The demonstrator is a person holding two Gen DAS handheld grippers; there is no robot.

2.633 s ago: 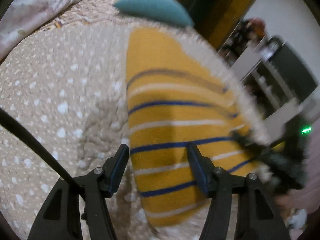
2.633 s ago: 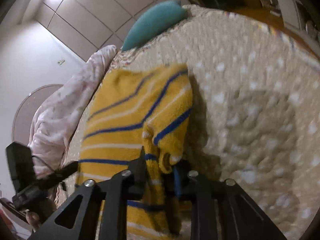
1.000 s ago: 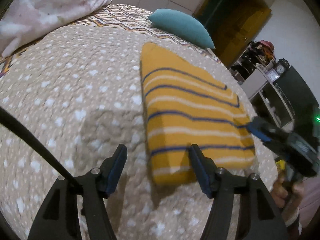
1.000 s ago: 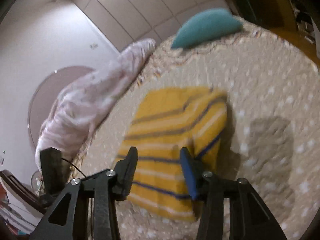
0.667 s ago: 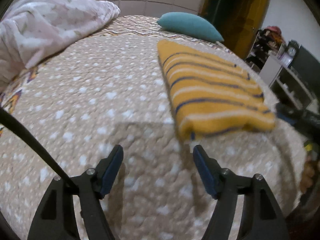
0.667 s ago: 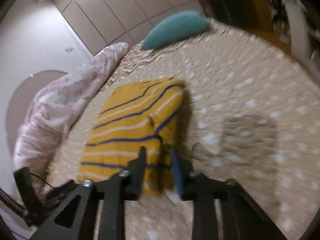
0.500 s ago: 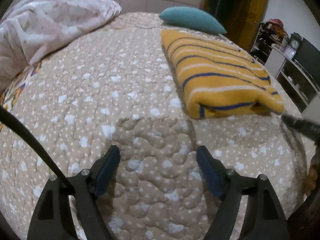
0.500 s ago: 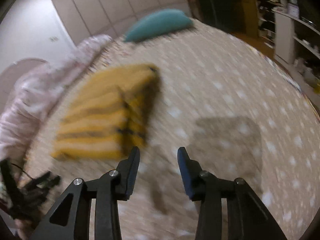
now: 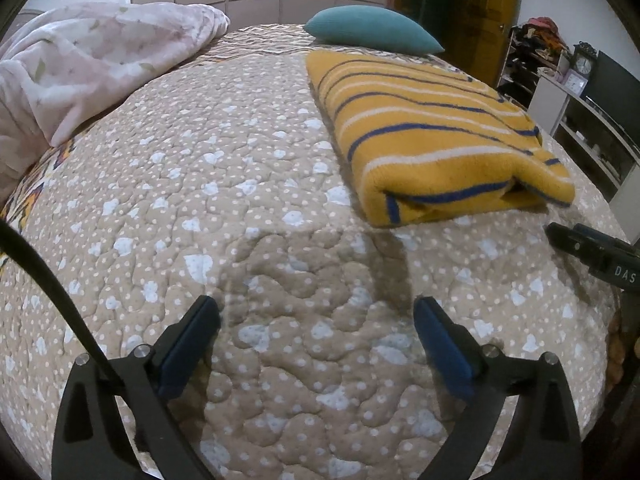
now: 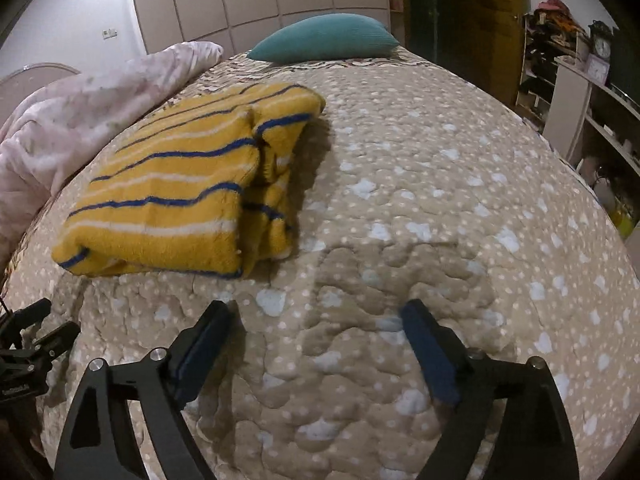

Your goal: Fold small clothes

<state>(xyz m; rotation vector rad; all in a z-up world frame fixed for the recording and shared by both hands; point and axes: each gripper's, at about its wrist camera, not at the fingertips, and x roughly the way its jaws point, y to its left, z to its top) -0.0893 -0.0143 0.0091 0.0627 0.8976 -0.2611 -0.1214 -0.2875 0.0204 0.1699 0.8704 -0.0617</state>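
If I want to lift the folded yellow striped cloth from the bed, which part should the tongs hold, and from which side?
Probably the thick rounded fold of the yellow striped cloth, the edge nearest the cameras. Come in low from that near side, one finger under and one over: all layers meet there, while the right side shows loose open layers.

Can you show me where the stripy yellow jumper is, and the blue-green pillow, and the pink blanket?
stripy yellow jumper [image 9: 432, 128]: left wrist view, on its folded top face.
blue-green pillow [image 9: 372, 30]: left wrist view, middle of the cushion.
pink blanket [image 9: 88, 60]: left wrist view, on the crumpled heap.
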